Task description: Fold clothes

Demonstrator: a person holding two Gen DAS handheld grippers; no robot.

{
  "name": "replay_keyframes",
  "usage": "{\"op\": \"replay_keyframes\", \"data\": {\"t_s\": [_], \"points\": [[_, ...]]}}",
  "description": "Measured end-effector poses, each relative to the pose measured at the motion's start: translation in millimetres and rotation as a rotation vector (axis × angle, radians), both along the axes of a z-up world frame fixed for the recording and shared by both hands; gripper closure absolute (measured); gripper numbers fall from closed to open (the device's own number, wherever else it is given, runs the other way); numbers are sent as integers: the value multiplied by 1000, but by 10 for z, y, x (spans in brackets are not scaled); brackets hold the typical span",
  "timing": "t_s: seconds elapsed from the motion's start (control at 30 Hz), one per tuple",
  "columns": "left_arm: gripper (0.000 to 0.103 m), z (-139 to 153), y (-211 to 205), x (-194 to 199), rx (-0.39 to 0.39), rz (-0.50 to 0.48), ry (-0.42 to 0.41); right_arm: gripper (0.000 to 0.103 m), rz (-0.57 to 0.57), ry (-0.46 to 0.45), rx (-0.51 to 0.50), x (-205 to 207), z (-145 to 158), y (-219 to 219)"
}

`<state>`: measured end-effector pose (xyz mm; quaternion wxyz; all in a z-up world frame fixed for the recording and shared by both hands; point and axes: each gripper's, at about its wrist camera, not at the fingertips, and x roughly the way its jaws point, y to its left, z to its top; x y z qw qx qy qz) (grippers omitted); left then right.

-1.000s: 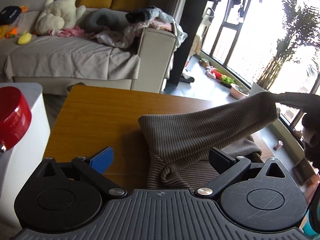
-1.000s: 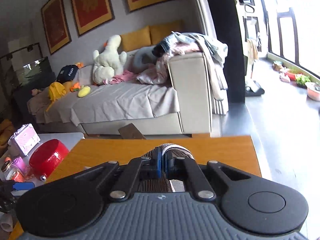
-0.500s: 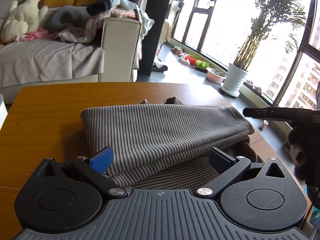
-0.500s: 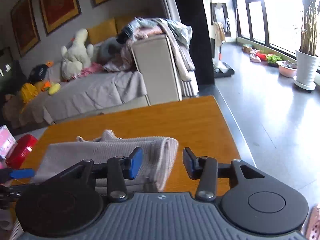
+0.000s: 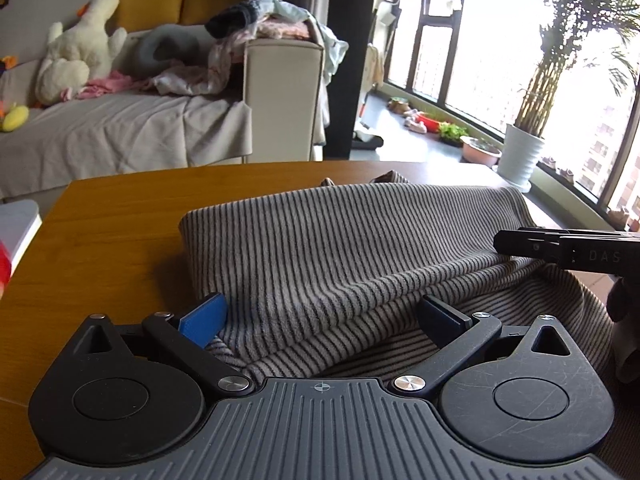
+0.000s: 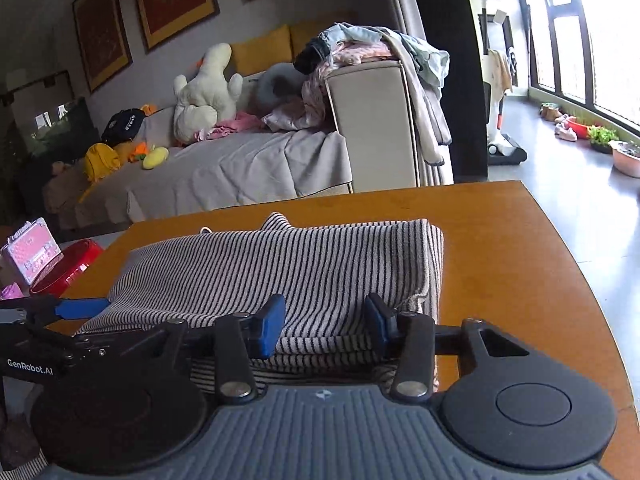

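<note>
**A:** Look at your left gripper first. Its fingers are spread wide and hold nothing. They sit low over the near edge of the striped sweater.

**B:** And the right gripper?

**A:** Your fingers there are spread apart too, with nothing in them. They hang over the near right part of the sweater.

**B:** Which step are you at, then?

**A:** The sweater lies on the wooden surface, doubled over on itself. A top layer lies over a bottom layer, and the bottom one peeks out along the near edge. So I think one fold is laid down and you have let go. It may need another fold, or it may be done. I can't tell which.

**B:** What does the next move need?

**A:** If you fold again, pinch both layers together at an edge, so the bottom one does not slip out.

**B:** How does the sweater look?

**A:** Soft and thick, with thin dark and light stripes. The top is a bit bumpy. A small bit pokes up at the far edge.
</note>
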<state>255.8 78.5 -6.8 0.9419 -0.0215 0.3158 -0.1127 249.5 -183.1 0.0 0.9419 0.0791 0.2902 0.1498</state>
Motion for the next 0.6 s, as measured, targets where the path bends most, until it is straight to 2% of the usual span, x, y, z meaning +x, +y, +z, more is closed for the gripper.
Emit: {"op": "replay_keyframes", "data": {"t_s": [0.13, 0.3, 0.43, 0.6], "points": [[0, 9, 33, 118, -6, 2, 0, 59, -5, -9, -10, 76, -2, 28], [0, 16, 48, 140, -9, -17, 0, 59, -21, -18, 31, 7, -14, -62], [0, 19, 55, 125, -5, -19, -3, 58, -29, -27, 7, 1, -15, -23], [0, 15, 83, 119, 47, -11, 13, 54, -30, -29, 2, -17, -13, -3]]}}
